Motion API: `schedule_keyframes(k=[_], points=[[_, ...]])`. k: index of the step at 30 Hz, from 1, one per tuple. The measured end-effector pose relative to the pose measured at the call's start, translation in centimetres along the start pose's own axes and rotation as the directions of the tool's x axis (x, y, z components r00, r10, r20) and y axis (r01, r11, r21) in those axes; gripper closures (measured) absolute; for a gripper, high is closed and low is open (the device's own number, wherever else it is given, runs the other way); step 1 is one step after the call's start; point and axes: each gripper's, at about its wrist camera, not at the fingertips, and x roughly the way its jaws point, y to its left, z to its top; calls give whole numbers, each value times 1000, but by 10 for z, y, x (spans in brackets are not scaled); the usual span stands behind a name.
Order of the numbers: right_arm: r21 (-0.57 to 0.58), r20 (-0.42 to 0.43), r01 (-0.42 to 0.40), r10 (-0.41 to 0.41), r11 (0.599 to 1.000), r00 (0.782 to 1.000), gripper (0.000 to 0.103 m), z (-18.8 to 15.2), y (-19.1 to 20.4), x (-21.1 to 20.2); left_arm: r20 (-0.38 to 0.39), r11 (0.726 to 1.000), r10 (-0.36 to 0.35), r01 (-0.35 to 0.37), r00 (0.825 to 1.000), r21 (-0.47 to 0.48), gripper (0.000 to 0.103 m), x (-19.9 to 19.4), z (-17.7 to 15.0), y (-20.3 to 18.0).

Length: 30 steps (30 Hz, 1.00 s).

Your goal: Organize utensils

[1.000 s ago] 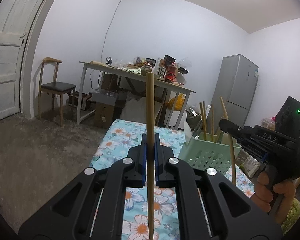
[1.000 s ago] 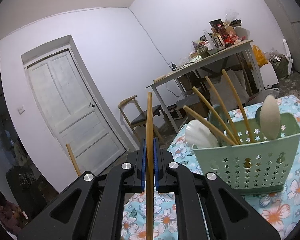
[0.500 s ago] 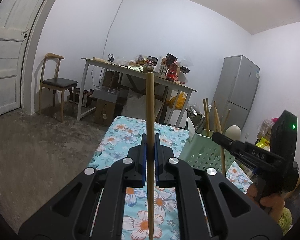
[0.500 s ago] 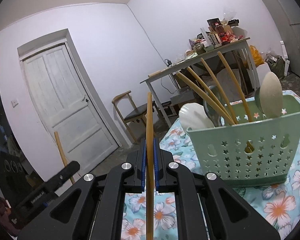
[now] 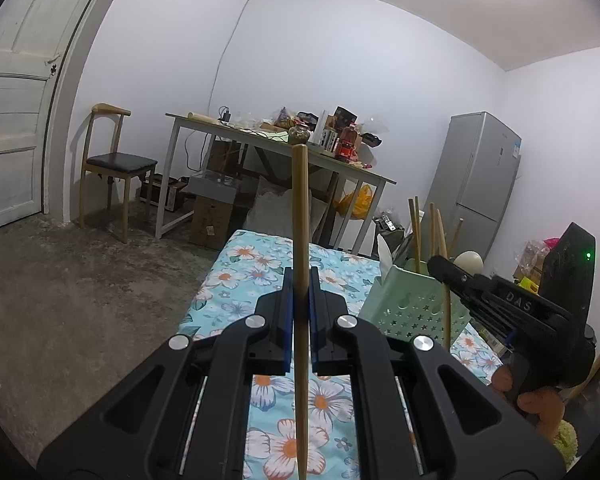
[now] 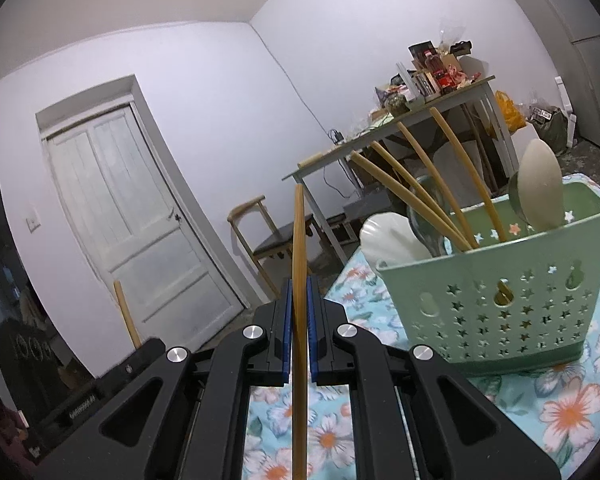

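Observation:
My left gripper point(image 5: 300, 276) is shut on an upright bamboo chopstick point(image 5: 300, 216), held above the floral tablecloth point(image 5: 256, 264). My right gripper point(image 6: 299, 284) is shut on another chopstick point(image 6: 299, 240); it also shows in the left wrist view point(image 5: 446, 270) beside the basket. The green perforated utensil basket point(image 6: 500, 300) stands to the right of my right gripper and holds several chopsticks point(image 6: 420, 196) and pale spoons point(image 6: 540, 188). The basket also shows in the left wrist view point(image 5: 408, 308).
A cluttered table point(image 5: 276, 144), a wooden chair point(image 5: 116, 160) and a grey fridge point(image 5: 476, 176) stand behind. A white door point(image 6: 132, 224) is at the left. The left gripper body point(image 6: 112, 384) sits low left in the right wrist view.
The right gripper with its chopstick has moved closer to the basket, which looks larger now. The left gripper has drawn back slightly and lifted; both stay shut on their chopsticks.

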Motion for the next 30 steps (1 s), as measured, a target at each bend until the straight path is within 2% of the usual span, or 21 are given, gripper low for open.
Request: schedule_keyframes(k=[16, 30], points=[[6, 10, 42, -42, 999, 999, 96, -28, -3, -5, -2, 1000, -1, 1, 1000, 4, 98, -6, -5, -1], [8, 13, 53, -53, 999, 999, 96, -31, -5, -13, -12, 1000, 4, -4, 1000, 4, 98, -7, -4, 1]])
